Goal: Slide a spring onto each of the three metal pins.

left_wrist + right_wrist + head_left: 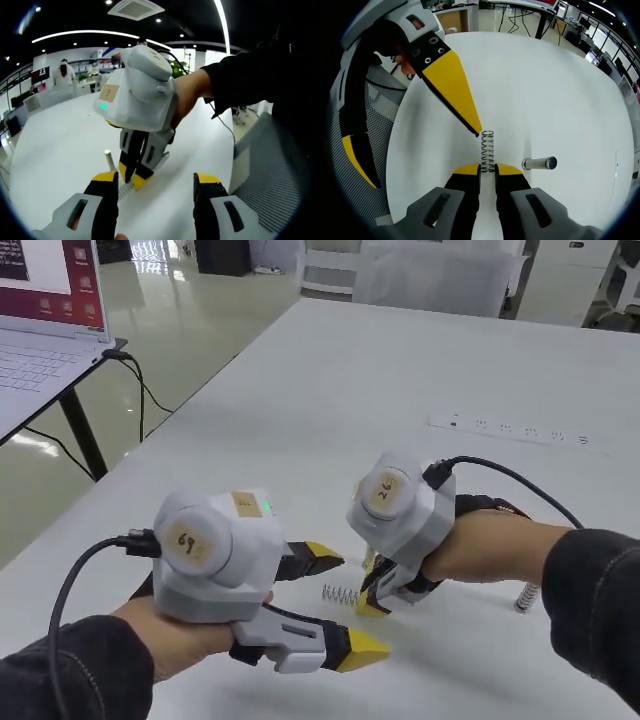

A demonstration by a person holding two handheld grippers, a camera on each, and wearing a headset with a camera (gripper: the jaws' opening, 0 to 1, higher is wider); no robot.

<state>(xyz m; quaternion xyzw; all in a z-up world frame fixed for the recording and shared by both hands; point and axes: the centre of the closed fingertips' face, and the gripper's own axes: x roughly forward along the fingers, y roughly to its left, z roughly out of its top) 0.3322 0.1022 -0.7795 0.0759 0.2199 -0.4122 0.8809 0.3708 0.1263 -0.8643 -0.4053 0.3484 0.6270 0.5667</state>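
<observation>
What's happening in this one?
A person works two handheld grippers over a white table. The right gripper is shut on one end of a spring. The left gripper is open, with one jaw tip by the spring's free end. A bare metal pin waits close by.

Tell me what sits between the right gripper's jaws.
A spring, pinched near one end by the right gripper; the rest sticks out ahead. The jaws cover the pinched end, so how far back it reaches cannot be seen.
</observation>
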